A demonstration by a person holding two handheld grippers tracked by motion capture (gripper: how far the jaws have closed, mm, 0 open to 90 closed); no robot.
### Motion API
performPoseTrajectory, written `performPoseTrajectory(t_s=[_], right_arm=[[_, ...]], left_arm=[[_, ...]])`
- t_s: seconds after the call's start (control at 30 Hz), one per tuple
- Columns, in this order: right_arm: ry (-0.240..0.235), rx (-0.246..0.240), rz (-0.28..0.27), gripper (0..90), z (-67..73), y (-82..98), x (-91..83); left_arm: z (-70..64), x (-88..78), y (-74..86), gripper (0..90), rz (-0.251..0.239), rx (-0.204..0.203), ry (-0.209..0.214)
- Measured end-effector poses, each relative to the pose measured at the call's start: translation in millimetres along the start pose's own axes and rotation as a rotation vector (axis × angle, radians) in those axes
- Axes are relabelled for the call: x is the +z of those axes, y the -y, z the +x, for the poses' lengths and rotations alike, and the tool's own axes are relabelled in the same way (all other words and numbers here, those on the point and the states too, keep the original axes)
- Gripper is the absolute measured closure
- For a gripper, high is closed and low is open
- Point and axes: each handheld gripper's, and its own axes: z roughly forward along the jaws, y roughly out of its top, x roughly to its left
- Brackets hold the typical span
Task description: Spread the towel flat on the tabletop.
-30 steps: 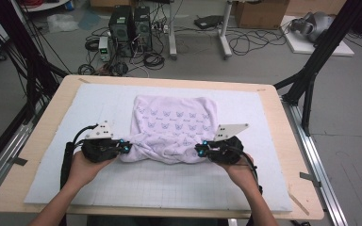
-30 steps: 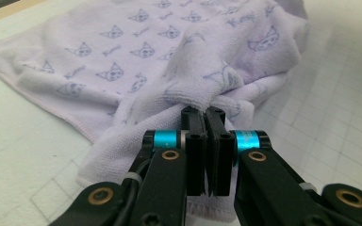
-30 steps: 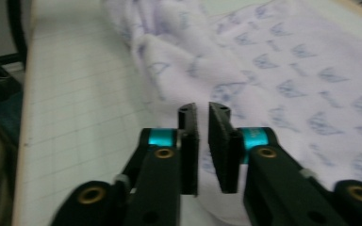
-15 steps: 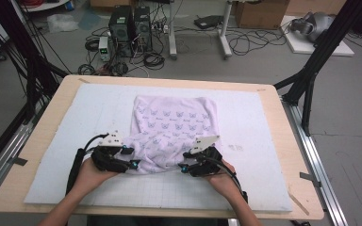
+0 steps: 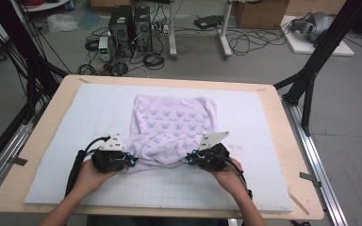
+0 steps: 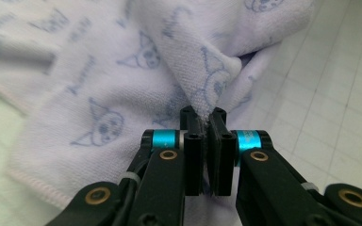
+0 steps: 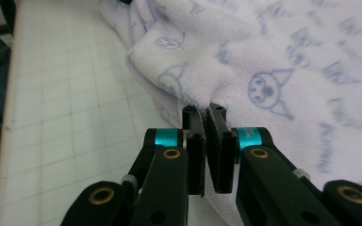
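A pale lilac towel (image 5: 174, 120) printed with small blue cartoon faces lies on the white gridded mat (image 5: 264, 136), its near edge bunched up. My left gripper (image 5: 131, 162) is at the towel's near left. Its jaws have just been closing and are shut on a raised fold of the cloth (image 6: 207, 80), seen up close at the left gripper (image 6: 202, 115). My right gripper (image 5: 191, 157) is at the near right. Its jaws have also just been closing and pinch the towel's hem (image 7: 169, 80), shown at the right gripper (image 7: 203, 113).
The mat covers a wooden table (image 5: 37, 141) whose front edge runs just under my forearms. Black frame legs (image 5: 311, 70) stand at the table's sides. Computer towers (image 5: 129, 23) and cables lie on the floor beyond the far edge.
Both grippers have come closer together and nearer to the person along the towel's near edge. Their jaws opened halfway through and are now shut on the cloth.
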Motion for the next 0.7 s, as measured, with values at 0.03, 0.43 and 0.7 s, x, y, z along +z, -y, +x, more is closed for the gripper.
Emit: performPoseTrajectory(t_s=[0.03, 0.43, 0.7], right_arm=[[0.009, 0.006, -0.020, 87.2, -0.9, -2.4, -6.8], [0.106, -0.020, -0.063, 87.2, -29.5, -48.4, -53.9], [0.091, 0.151, 0.050, 86.0, -91.8, -28.9, -6.0]], left_arm=[[1.6, -6.0, -3.3, 86.0, -0.018, -0.008, 0.001], [26.3, -30.8, -55.8, 86.0, -0.066, 0.039, -0.110], [66.9, 31.4, -50.8, 85.5, 0.051, -0.051, -0.151]])
